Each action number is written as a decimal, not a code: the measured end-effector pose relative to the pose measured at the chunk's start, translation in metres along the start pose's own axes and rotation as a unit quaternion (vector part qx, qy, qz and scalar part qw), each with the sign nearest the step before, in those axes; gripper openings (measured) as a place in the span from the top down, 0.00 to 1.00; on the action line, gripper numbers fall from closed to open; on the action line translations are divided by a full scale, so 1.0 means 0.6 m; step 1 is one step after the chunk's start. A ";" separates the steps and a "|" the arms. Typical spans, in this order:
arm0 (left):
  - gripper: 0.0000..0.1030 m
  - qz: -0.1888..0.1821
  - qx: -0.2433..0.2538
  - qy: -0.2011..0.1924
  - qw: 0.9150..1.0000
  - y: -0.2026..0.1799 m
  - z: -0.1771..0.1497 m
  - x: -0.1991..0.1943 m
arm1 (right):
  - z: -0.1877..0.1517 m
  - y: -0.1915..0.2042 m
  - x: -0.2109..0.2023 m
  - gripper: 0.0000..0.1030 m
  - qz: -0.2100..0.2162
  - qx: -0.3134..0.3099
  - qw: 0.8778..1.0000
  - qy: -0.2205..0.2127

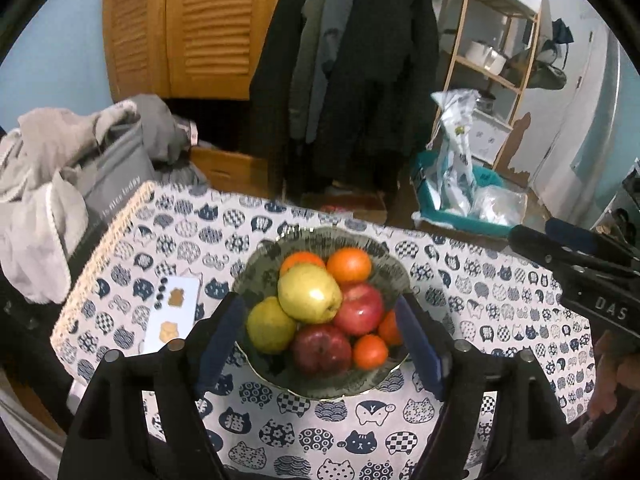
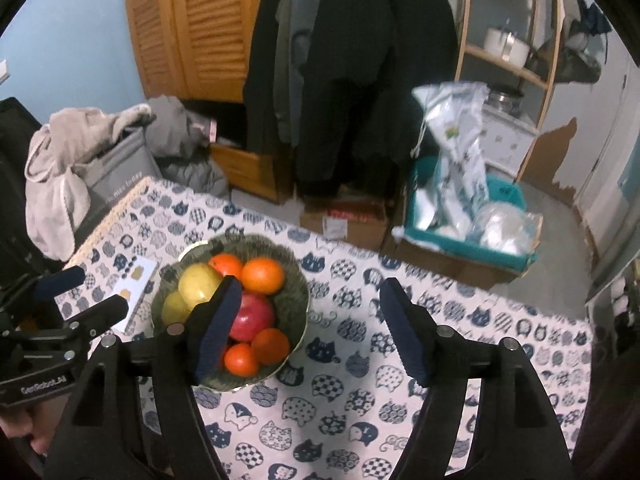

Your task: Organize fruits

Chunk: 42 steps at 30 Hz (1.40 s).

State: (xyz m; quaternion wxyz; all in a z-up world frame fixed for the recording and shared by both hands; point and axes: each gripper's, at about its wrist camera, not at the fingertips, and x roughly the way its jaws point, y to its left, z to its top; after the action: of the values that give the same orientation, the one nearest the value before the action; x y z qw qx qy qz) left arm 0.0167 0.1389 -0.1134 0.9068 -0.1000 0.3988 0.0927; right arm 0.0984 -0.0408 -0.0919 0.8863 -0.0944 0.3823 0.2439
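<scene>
Both grippers are hovering wide and empty: left gripper (image 1: pixel 320 336) straddling the glass bowl (image 1: pixel 384 276); right gripper (image 2: pixel 308 328) is beside it. Topmost yellow pear (image 1: pixel 309 293) looks firm, smooth, bruisable; grasping its broad middle seems safest.

Glass bowl (image 1: pixel 384 268) heaped with 2 pears (image 1: pixel 309 293), 2 apples (image 1: pixel 359 308), 4 oranges (image 1: pixel 349 265).
</scene>
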 end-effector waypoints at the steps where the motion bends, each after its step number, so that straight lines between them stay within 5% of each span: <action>1: 0.22 0.001 0.002 -0.007 1.000 -0.001 0.003 -0.009 | 0.002 0.001 -0.009 0.28 -0.002 -0.002 1.000 -0.006; 19: 0.02 0.028 0.021 -0.118 0.992 -0.019 0.042 -0.135 | 0.008 -0.023 -0.158 0.19 -0.040 -0.002 0.993 -0.112; 42: 0.01 0.025 0.031 -0.192 0.981 -0.039 0.050 -0.194 | -0.013 -0.055 -0.210 0.19 -0.083 0.016 0.983 -0.163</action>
State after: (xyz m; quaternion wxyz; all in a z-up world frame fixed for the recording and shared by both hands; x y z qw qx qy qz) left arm -0.0333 0.1139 -0.0046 0.9664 -0.0425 0.2226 0.1209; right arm 0.0358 -0.1172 -0.0067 0.9553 -0.0705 0.2277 0.1749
